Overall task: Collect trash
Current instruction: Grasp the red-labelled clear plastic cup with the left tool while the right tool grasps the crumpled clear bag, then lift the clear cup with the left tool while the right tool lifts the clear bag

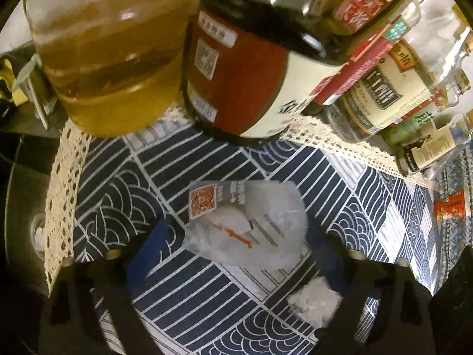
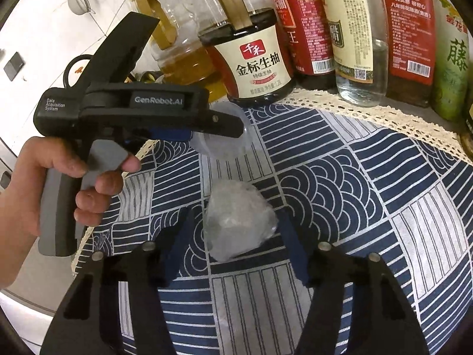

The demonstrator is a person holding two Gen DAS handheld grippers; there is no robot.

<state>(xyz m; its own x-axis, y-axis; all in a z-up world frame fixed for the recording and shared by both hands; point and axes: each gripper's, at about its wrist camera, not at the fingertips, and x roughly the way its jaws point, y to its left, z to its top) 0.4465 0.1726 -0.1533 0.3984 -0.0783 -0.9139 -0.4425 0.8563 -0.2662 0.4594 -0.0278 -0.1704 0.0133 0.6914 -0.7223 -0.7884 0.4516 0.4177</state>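
Observation:
A clear plastic wrapper (image 1: 245, 222) with an orange printed square lies on the blue-and-white patterned cloth (image 1: 207, 301). My left gripper (image 1: 239, 227) points down over it, open, one blue finger on each side of the wrapper. From the right wrist view this left gripper (image 2: 230, 127) shows side-on in a person's hand (image 2: 59, 183). A crumpled ball of clear plastic (image 2: 239, 222) lies between the fingers of my right gripper (image 2: 236, 211). The pads stand close to its sides with a thin gap on the left. That ball (image 1: 313, 304) also shows low in the left wrist view.
An oil jug (image 1: 109, 59), a soy sauce bottle (image 2: 260, 68) and several other bottles (image 2: 357, 44) crowd the back of the cloth along its lace edge (image 2: 369, 109). A small red packet (image 1: 449, 210) lies at the right. The counter drops off at the left.

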